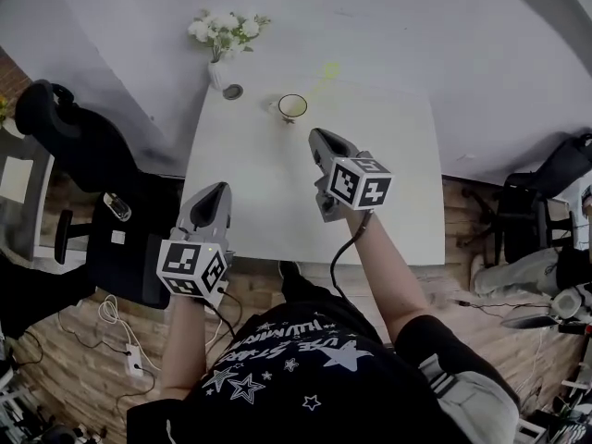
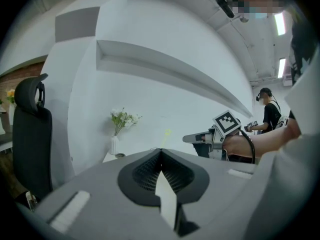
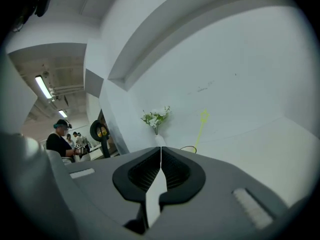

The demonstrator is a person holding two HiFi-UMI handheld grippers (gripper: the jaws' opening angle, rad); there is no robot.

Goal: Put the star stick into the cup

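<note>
as both jaws sit closed, star stick (image 1: 330, 68) leans in cup (image 1: 281, 107) w/ star up-right

Only the cup (image 1: 292, 106) with its star stick (image 1: 329, 68) at the tabletop's (image 1: 268, 192) far edge and a vase (image 1: 215, 72) at its far left corner obstruct passage.

Only white lettering on the person's black shirt (image 1: 305, 363) shows, too garbled to read.

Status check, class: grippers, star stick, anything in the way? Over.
Left gripper shut, empty. Right gripper shut, empty. Star stick stands in cup. Vase beside cup, apart.
</note>
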